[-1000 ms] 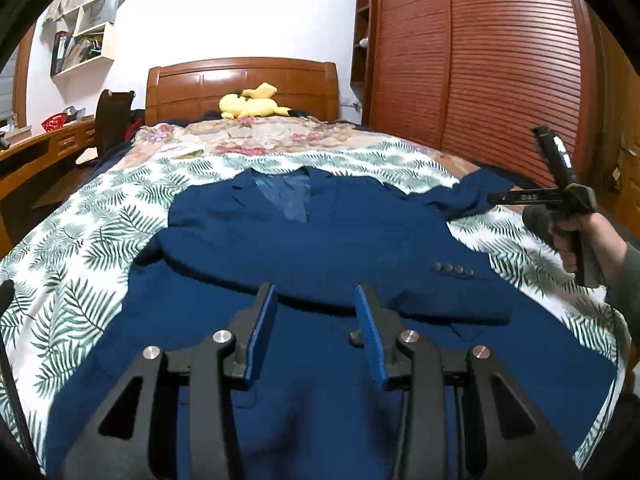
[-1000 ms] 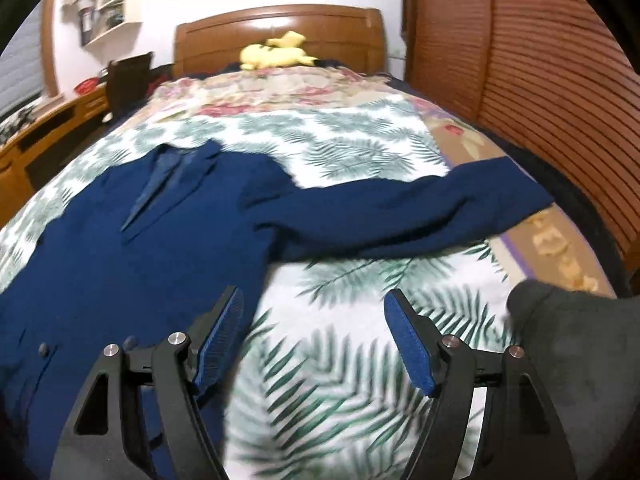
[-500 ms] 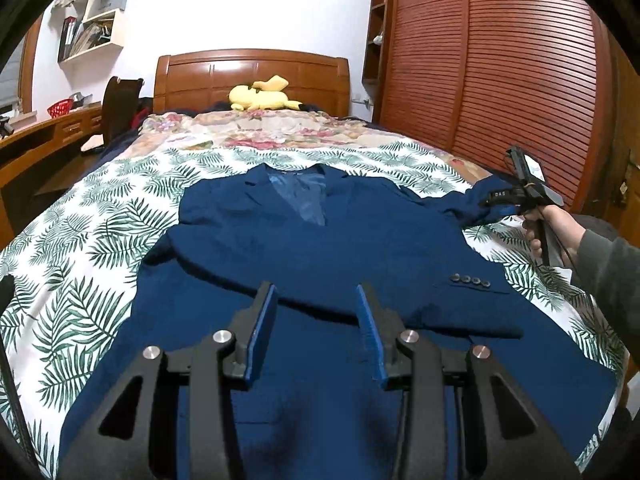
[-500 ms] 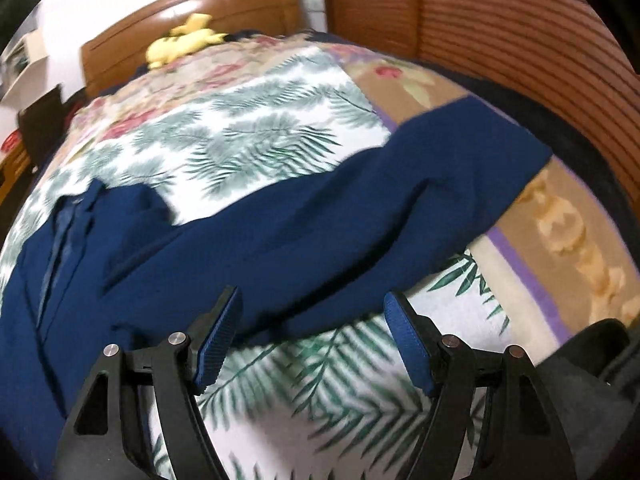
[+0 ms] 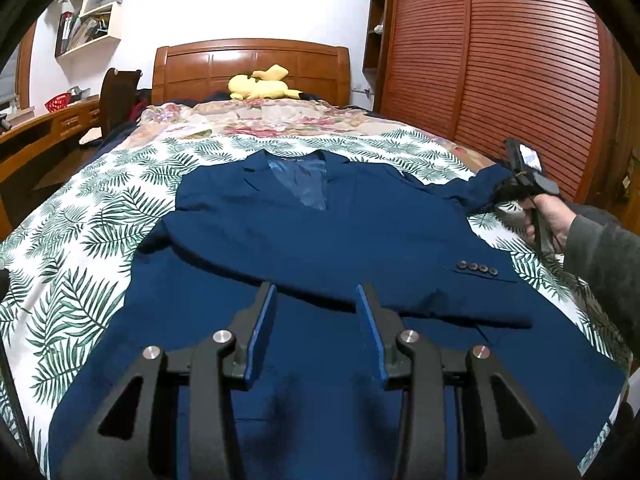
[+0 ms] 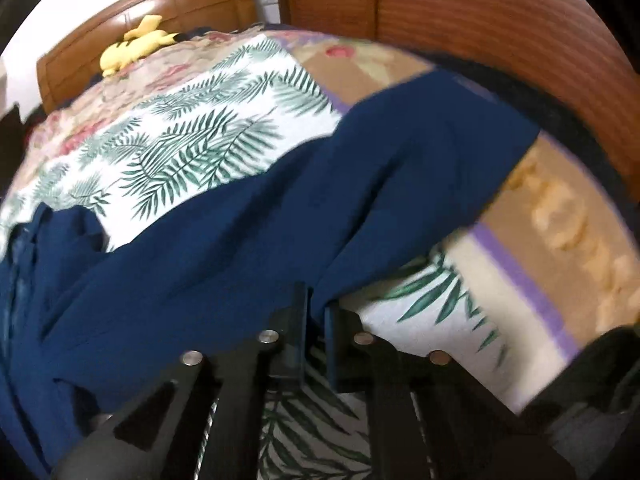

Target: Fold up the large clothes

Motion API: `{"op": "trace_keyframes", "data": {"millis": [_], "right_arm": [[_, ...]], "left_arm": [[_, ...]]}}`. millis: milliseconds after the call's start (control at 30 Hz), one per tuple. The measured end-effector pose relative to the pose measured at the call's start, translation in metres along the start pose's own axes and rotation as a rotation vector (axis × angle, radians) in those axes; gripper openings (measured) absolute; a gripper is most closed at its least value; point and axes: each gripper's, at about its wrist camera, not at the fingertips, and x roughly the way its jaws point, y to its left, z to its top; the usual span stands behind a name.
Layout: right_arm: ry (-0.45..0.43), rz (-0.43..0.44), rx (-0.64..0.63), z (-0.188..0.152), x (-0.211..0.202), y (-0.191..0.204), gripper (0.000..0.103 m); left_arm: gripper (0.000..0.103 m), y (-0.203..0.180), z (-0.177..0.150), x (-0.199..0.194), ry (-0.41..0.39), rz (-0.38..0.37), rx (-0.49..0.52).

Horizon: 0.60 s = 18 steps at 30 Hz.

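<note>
A navy suit jacket (image 5: 320, 240) lies face up on the leaf-print bedspread (image 5: 100, 220). One sleeve with cuff buttons (image 5: 478, 268) is folded across its front. The other sleeve (image 6: 360, 184) stretches out toward the bed's right side. My left gripper (image 5: 316, 292) hovers open over the jacket's lower front, with nothing between its blue pads. My right gripper (image 6: 316, 304) is closing its jaws on the near edge of the outstretched sleeve, with fabric pinched between the pads. In the left wrist view that right gripper (image 5: 510, 190) sits at the sleeve's end, held by a hand (image 5: 548, 220).
A yellow plush toy (image 5: 260, 84) rests by the wooden headboard (image 5: 248, 60). A slatted wooden wardrobe (image 5: 500, 60) runs close along the bed's right side. A desk (image 5: 40, 128) and a chair (image 5: 118, 96) stand to the left.
The right gripper moved in over the outstretched sleeve, dropped toward it and closed from wide open onto its near edge. The left gripper stayed open in place.
</note>
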Motion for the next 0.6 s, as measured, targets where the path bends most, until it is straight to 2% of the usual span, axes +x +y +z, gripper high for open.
{"op": "trace_keyframes", "data": {"millis": [133, 233, 333, 433, 600], "right_arm": [[-0.134, -0.011, -0.084, 0.013, -0.040, 0.024, 0.001], [-0.216, 0.033, -0.144, 0.021, -0.074, 0.043, 0.001], [-0.280, 0.142, -0.222, 0.019, -0.118, 0.066, 0.001], [-0.304, 0.267, -0.328, 0.002, -0.164, 0.097, 0.001], [-0.266, 0.391, -0.472, -0.039, -0.200, 0.140, 0.001]], "left_arm": [[0.039, 0.000, 0.000, 0.000, 0.001, 0.003, 0.002], [0.039, 0.000, 0.000, 0.000, 0.001, 0.004, 0.004], [0.039, 0.000, 0.001, -0.001, 0.000, 0.004, 0.006], [0.039, 0.000, 0.000, -0.001, -0.001, 0.004, 0.007], [0.039, -0.001, 0.001, -0.002, -0.005, 0.007, 0.008]]}}
